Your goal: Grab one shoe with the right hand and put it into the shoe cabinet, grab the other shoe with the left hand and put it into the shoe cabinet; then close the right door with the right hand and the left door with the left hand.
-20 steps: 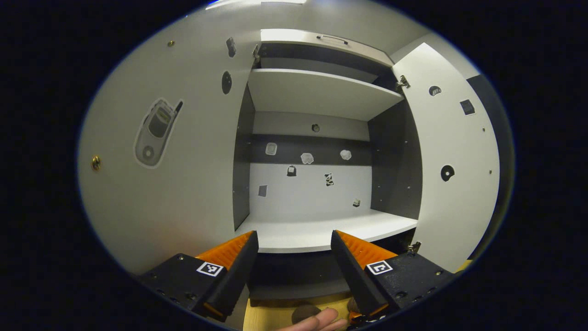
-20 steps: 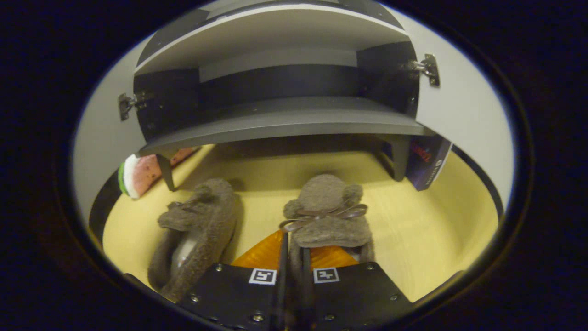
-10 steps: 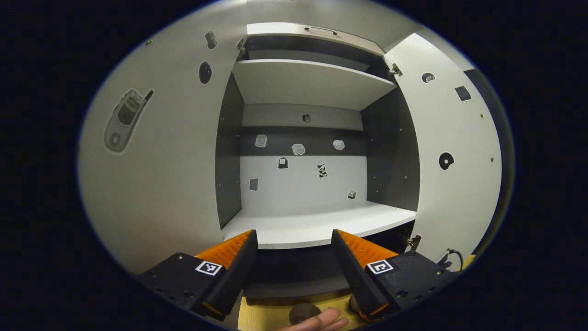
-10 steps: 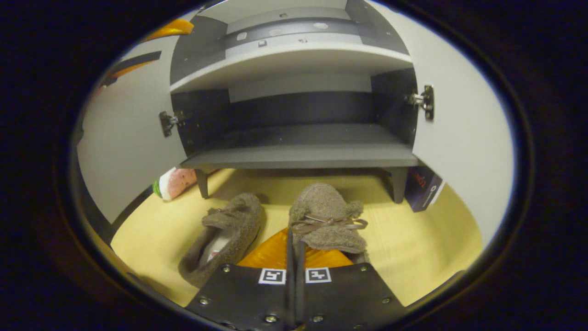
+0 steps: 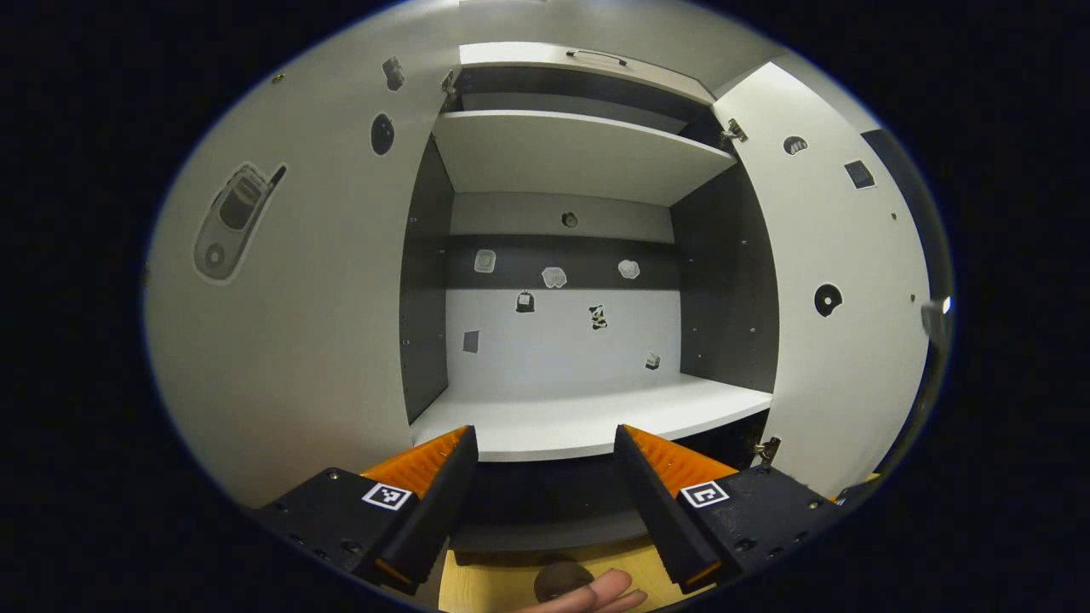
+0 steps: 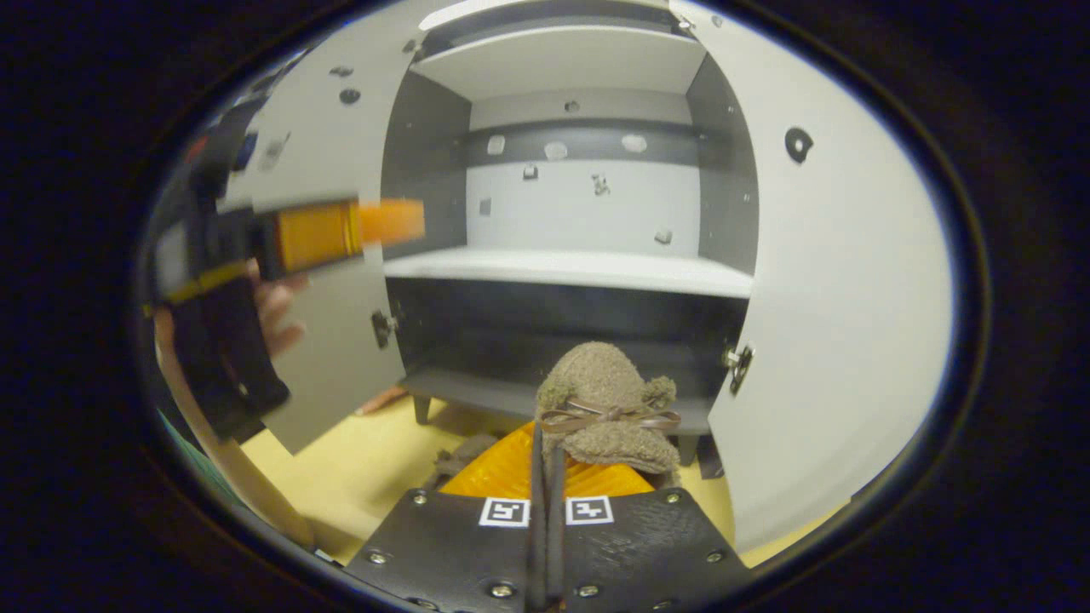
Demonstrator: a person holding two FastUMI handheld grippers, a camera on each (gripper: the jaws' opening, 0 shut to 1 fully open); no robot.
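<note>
1. While both doors stand open, my inventory begins with the shoe cabinet (image 5: 562, 255): pale shelves, dark side walls, its left door (image 5: 289, 340) and right door (image 5: 843, 340) swung wide. In the right gripper view the white middle shelf (image 6: 562, 268) lies ahead and above, the dark lower shelf (image 6: 477, 392) just beyond my load.

2. First shoe (image 6: 605, 409), brown, fuzzy, with a ribbon bow: held by my right tongs (image 6: 549, 477), whose fingers stand nearly together and pinch its rear edge. It hangs off the floor, toe towards the cabinet. Step in hand, as I judge it: carrying this shoe to a shelf. Next move calls for pushing forward past the door edges, setting the sole flat on a shelf, then letting go.

3. Second shoe (image 6: 460, 455), same brown: a scrap of it lies on the yellow floor (image 6: 366, 477) below, beside my right tongs. It waits for the left.

4. Left tongs (image 5: 545, 477): fingers spread wide, holding nothing, aimed at the middle shelf; also seen blurred at the left of the right gripper view.

5. Writing: none legible. Stickers dot the doors and back panel, one picturing a flip phone (image 5: 234, 221). Square coded markers sit on both tongs; I read nothing from them.
</note>
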